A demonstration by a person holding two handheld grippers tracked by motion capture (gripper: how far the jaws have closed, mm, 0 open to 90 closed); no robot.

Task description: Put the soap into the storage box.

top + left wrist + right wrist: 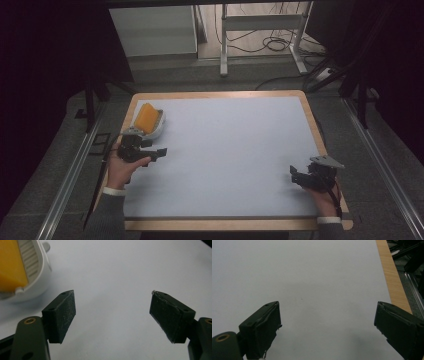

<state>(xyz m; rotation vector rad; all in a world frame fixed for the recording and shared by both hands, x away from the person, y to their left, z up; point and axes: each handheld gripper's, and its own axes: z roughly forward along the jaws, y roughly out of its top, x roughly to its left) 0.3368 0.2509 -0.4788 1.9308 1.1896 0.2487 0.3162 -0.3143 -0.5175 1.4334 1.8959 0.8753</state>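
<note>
A white plastic dish holding a yellow-orange block sits at the worktop's far left corner, just beyond the left gripper, whose fingers gape wide and empty. The right gripper, well apart near the right edge, also has its fingers spread wide, holding nothing. Between them lies the bare pale grey sheet over the wood-edged worktop. Beyond it are a dim grey floor, white frame legs and loose black cables.

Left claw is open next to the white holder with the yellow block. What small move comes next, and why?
Probably swing the left claw back toward the white holder and line up on its rim. Its jaws stand wide apart over bare mat, with the holder and yellow block off to one side in the left gripper view. The right claw rests open, far across the table.
</note>
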